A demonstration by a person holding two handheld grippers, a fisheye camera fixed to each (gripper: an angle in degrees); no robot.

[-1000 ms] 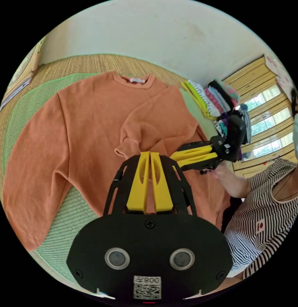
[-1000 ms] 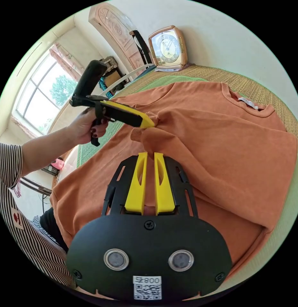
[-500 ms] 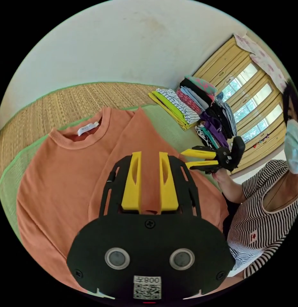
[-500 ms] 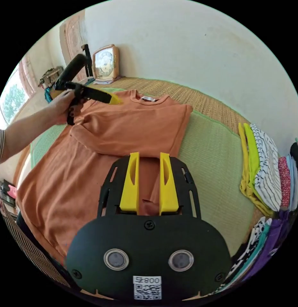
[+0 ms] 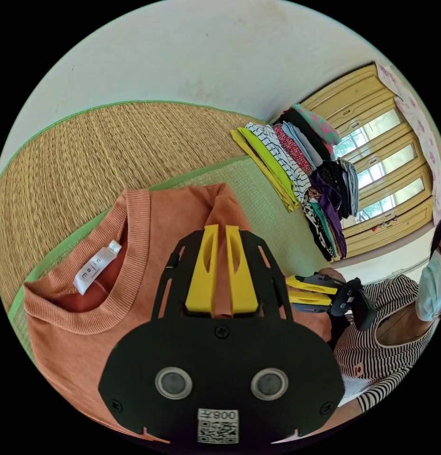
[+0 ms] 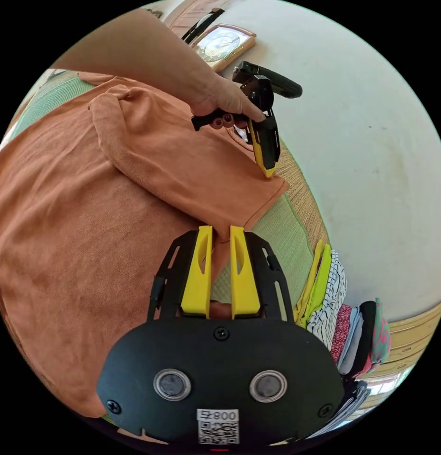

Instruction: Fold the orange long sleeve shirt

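Orange shirt lies flat on green mat, one sleeve folded across chest. Left gripper pinches fabric at the shoulder corner (near collar). Right gripper nearly closed on shirt's side edge. Clothes stack nearby.

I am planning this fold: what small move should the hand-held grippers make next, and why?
Probably carry that side inward over the body. The left hand-held gripper pinches the orange long sleeve shirt at its shoulder corner, the right hand-held gripper brackets the same side edge lower down, and one sleeve lies folded across.
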